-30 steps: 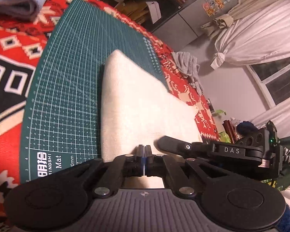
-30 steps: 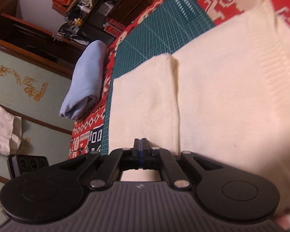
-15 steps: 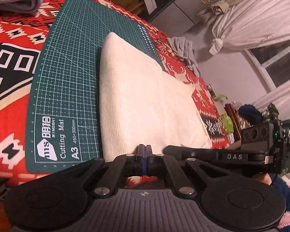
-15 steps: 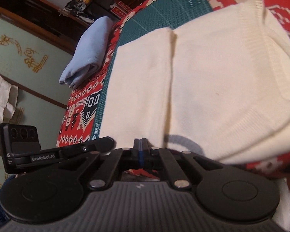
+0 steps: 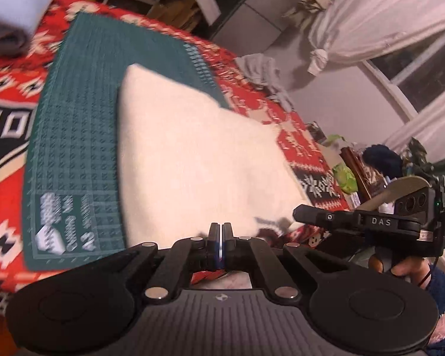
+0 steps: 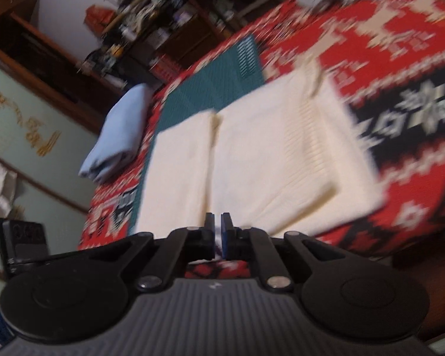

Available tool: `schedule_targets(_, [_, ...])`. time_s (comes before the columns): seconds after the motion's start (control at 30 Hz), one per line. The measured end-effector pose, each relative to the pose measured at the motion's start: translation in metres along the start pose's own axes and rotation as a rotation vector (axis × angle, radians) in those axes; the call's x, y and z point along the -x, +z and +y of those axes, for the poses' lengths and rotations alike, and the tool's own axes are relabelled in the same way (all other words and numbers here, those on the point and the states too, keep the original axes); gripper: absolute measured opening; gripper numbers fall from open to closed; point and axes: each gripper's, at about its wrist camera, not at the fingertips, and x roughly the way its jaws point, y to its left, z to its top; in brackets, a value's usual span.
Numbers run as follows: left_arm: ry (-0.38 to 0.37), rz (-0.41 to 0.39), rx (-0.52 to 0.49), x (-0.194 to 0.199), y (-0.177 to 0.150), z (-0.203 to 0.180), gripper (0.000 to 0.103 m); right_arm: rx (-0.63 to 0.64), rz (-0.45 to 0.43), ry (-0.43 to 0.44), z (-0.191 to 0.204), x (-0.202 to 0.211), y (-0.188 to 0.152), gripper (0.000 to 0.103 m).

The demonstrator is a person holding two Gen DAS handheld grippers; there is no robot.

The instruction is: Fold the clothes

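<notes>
I see the cream sweater (image 6: 252, 160) lying folded, partly on the green mat (image 5: 74, 154) and partly on the red patterned cloth (image 6: 400, 44). My left gripper (image 5: 221, 228) is pressed together, empty, at its near edge. My right gripper (image 6: 217, 222) is opening, with nothing between its jaws.

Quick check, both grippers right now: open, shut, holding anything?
Left gripper: shut, nothing visible between its jaws.
Right gripper: jaws opening, a narrow gap showing, nothing between them; the cream sweater lies folded beyond.
</notes>
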Motion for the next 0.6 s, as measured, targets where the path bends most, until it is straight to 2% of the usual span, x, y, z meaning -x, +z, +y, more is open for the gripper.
schedule_targets(0.13, [0.004, 0.027, -0.050, -0.019, 0.008, -0.016, 0.001, 0.001, -0.117, -0.168, -0.022, 0.030, -0.004, 0.020])
schedule_targets(0.3, [-0.009, 0.037, -0.097, -0.037, 0.016, -0.035, 0.004, -0.038, -0.177, -0.278, -0.042, 0.044, -0.015, 0.028])
schedule_targets(0.43, [-0.003, 0.039, -0.118, -0.043, 0.021, -0.042, 0.004, -0.048, -0.168, -0.285, -0.045, 0.040, -0.019, 0.028])
schedule_targets(0.6, [0.016, 0.032, -0.099, -0.042, 0.024, -0.038, 0.004, 0.001, -0.165, -0.308, -0.042, 0.027, -0.016, 0.028])
